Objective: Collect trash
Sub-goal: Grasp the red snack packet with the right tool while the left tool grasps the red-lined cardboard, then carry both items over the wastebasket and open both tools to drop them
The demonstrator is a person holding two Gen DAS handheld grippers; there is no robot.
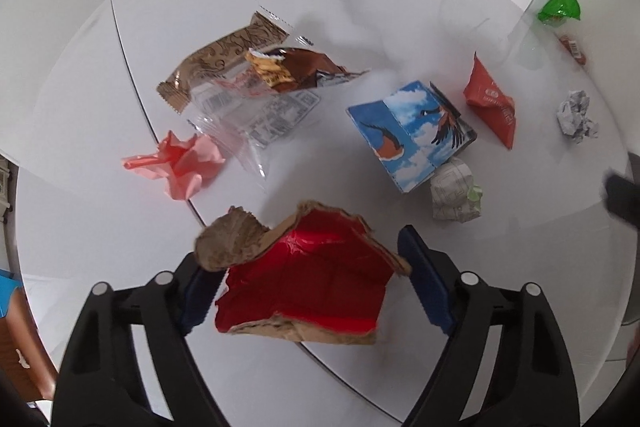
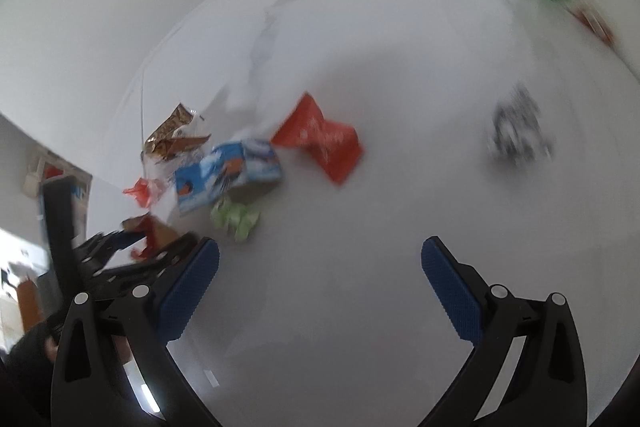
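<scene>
Left hand-held gripper [image 1: 308, 279]: jaws spread, torn red-and-brown cardboard scrap [image 1: 308, 279] lying between them on the white table [image 1: 320, 11]; left pad appears to touch it, right pad apart. Right hand-held gripper [image 2: 320, 285]: jaws wide, nothing between. Crumpled green paper [image 2: 236, 217] just ahead-left of it; view blurred.

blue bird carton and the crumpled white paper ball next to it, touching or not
Touching. In the left wrist view the blue bird carton meets the crumpled paper ball at its lower corner, with no table showing between them.

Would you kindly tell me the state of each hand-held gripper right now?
Left hand-held gripper: open around the torn red cardboard.
Right hand-held gripper: open, empty.
</scene>
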